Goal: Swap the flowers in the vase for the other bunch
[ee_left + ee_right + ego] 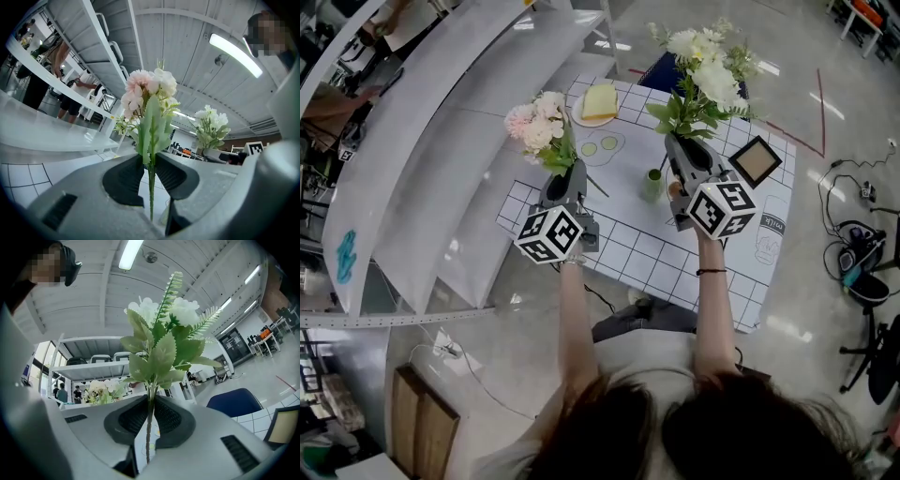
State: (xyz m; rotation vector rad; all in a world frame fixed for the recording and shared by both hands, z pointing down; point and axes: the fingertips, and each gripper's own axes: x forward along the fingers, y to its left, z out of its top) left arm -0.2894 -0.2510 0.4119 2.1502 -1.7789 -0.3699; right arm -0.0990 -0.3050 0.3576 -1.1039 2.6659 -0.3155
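Vase [653, 185] between pink bunch [540, 127], white bunch [705, 73]

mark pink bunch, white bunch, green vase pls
pink bunch [536, 122], head view, on the blossoms
white bunch [709, 73], head view, on the blossoms
green vase [653, 186], head view, on its side wall
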